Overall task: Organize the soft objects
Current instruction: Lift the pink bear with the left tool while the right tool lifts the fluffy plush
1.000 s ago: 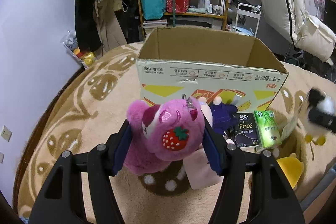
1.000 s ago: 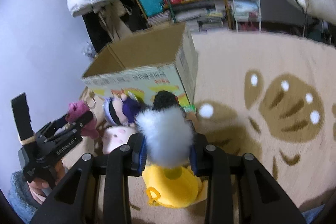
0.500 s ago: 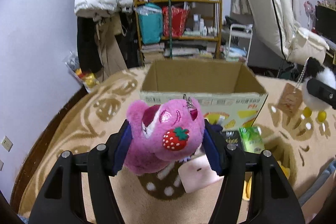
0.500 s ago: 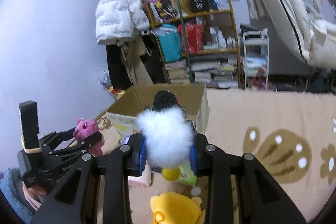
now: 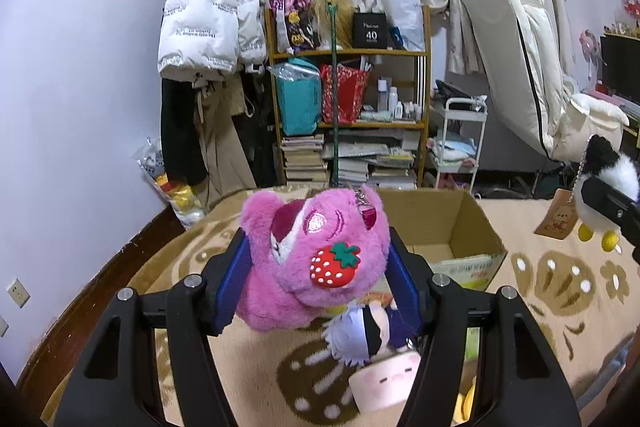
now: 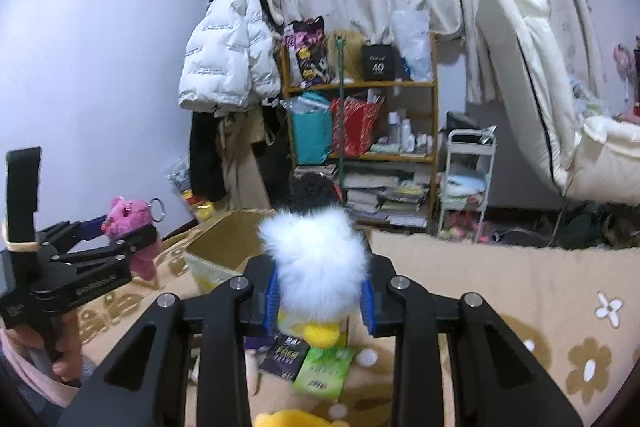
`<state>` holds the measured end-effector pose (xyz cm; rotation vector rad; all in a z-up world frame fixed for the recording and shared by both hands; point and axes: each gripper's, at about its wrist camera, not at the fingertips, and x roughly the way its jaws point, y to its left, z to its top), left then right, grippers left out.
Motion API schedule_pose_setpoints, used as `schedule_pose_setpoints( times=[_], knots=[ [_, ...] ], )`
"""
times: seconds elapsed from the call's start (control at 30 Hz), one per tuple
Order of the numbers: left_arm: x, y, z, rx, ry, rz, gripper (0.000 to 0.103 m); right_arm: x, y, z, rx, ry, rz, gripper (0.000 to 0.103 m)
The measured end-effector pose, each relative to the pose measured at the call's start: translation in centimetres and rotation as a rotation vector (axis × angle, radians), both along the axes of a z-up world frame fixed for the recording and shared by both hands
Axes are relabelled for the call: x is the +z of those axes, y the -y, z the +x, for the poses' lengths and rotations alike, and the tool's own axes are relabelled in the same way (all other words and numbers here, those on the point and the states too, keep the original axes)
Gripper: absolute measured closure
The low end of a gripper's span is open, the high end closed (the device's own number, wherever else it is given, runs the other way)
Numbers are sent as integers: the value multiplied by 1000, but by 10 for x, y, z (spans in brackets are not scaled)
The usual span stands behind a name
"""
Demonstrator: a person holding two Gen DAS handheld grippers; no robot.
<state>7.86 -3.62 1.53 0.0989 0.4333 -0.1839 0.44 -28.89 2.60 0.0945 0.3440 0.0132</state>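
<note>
Moved: both grippers have risen since a second ago; the rug has dropped to the lower frame and the box now sits below the toys.
Left gripper (image 5: 316, 279): fingers clamped on the pink bear (image 5: 312, 263), centre of the left view.
Right gripper (image 6: 320, 301): fingers closed around the white fluffy toy (image 6: 316, 263), centre of the right view.
Box (image 5: 452, 231): open-topped, just past and below both toys, right of centre in the left view, left of centre in the right.
Nearer: by my guess the bear; its gripper points almost at the opening.
Hidden: box floor mostly out of sight; doll (image 5: 360, 331) and pink block (image 5: 384, 383) on the rug are partly cut off by the left fingers; the yellow toy (image 6: 292, 419) is clipped at the bottom edge.
</note>
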Motion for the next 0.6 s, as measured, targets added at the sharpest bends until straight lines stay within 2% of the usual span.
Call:
schedule_pose_setpoints(
  times=[0.23,0.47,0.6],
  knots=[
    [18,5,11,1,71,4,40,10,3,26,-17,39,7,71],
    [25,17,36,4,121,12,40,16,-7,57,-33,86,-67,71],
    [22,25,52,-3,128,11,40,10,-7,71,-15,95,-80,71]
  ],
)
